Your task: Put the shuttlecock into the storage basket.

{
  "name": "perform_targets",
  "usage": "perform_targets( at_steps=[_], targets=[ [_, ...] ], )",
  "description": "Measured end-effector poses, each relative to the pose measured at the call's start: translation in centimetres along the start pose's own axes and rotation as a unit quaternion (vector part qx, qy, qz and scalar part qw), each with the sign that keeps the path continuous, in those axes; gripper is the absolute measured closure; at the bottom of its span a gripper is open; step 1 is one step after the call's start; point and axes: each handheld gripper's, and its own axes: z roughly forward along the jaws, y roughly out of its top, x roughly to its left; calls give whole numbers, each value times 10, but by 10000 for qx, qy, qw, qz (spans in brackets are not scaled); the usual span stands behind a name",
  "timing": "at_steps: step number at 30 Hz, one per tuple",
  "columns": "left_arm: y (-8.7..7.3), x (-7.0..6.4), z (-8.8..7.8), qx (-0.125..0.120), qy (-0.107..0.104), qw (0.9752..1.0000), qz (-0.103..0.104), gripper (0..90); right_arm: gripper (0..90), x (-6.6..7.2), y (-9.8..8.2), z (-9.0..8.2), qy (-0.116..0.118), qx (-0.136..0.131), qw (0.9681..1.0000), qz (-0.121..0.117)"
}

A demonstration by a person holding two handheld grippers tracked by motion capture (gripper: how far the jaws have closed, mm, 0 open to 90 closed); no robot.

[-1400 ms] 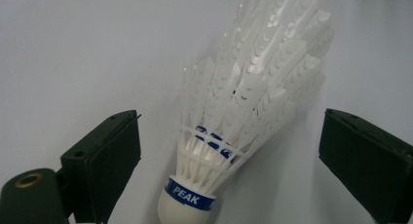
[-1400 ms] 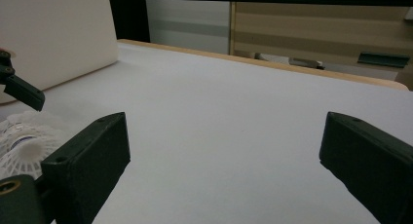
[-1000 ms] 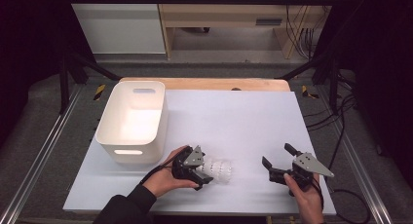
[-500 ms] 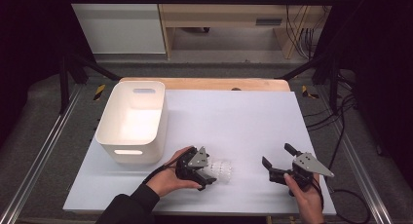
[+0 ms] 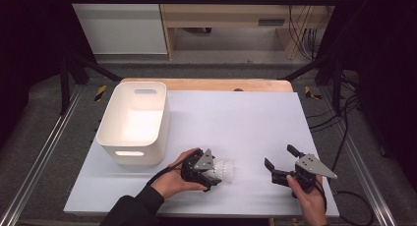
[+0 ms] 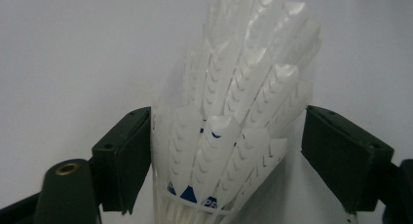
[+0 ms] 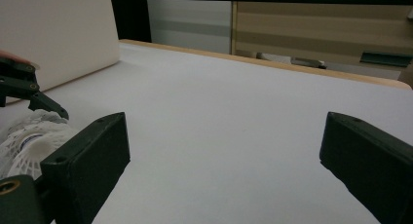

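I have my left gripper (image 5: pixel 219 173) low on the white table (image 5: pixel 255 123), near its front edge and just right of the white bin (image 5: pixel 134 122). Between its jaws lies a stack of shuttlecocks (image 6: pixel 234 117), nested one into the next, feather skirts pointing away from the hand. In the high view the stack (image 5: pixel 227 168) lies on its side on the table.

Left jaws have just been closing, with the stack between them. In the left gripper view the left pad sits at the feathers, while a gap shows beside the right pad; I judge the grip not yet made, though the contact on the left is hard to read from this angle.

Right gripper (image 5: pixel 281 163) rests well apart to the right, jaws spread, nothing between them.

Handling notes, judged from looks:
- Very light; no lifting effort needed.
- Feather skirts thin and springy; they should crush or bend under a hard squeeze.
- Nested pieces may slide apart if tipped with the open end down.
- Smooth feathers, so likely slippery against the pads.

Best hold, I think: low on the stack, across the lower skirts near the blue-printed band (image 6: pixel 195 195), where overlapping layers look stiffest. Close only until the feathers stop yielding.
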Motion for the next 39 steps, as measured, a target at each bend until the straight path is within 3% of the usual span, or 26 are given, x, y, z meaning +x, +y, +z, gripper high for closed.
perform_targets(
  at_steps=[10,19,31,39],
  targets=[
    [1,0,1,-80,18,9999,-73,218,43,0,0,0,11,16,10000,1],
    [2,-3,3,-50,64,10000,-4,249,43,1,0,1,30,11,10000,19],
    [4,-4,5,-27,154,9999,23,397,43,1,0,1,33,13,10000,-1],
    [4,-4,5,12,253,9996,135,560,43,1,0,1,32,17,10000,7]
  ],
)
